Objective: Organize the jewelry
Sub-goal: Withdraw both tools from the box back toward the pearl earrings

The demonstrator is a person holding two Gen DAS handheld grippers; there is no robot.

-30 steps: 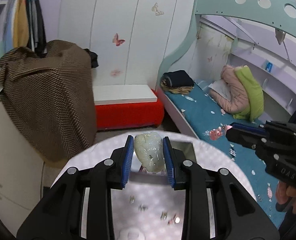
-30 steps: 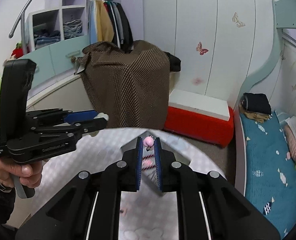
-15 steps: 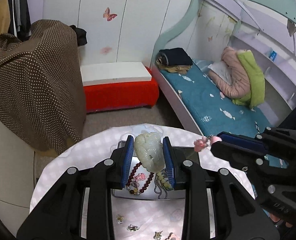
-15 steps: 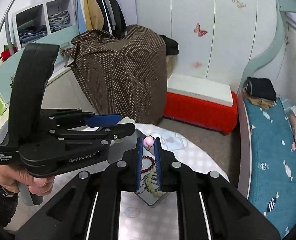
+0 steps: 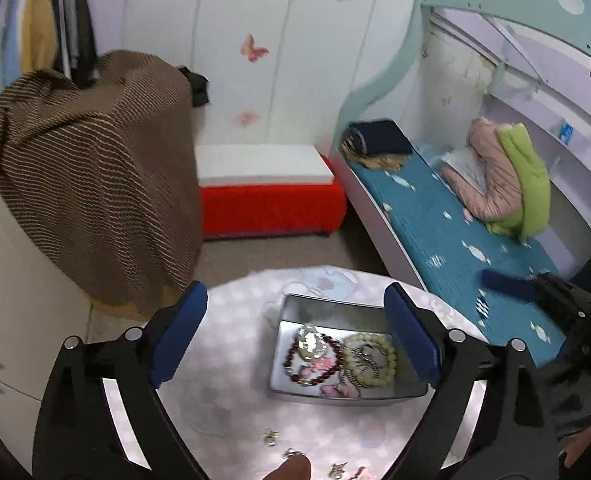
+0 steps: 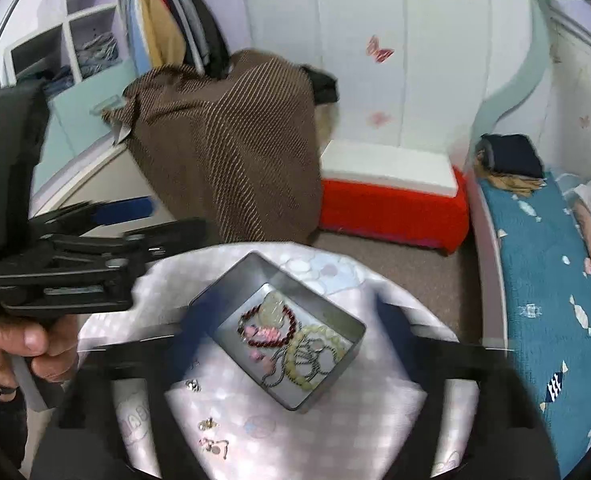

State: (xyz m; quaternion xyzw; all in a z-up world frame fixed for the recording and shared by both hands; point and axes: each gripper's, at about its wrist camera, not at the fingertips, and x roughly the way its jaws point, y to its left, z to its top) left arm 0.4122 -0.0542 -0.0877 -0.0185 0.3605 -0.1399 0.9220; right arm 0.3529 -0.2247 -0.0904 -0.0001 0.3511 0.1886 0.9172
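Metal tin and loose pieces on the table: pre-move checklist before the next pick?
1. Left hand-held gripper open, nothing between its fingers: ok.
2. Right hand-held gripper open: ok, though its fingers are motion-blurred.
3. Pale carved pendant inside the metal tin, on the dark red bead bracelet: ok.
4. Pale green bead bracelet in the tin: ok.
5. Small loose pieces on the table outside the tin: not ok.
6. Which loose piece comes next: cannot tell, too small.
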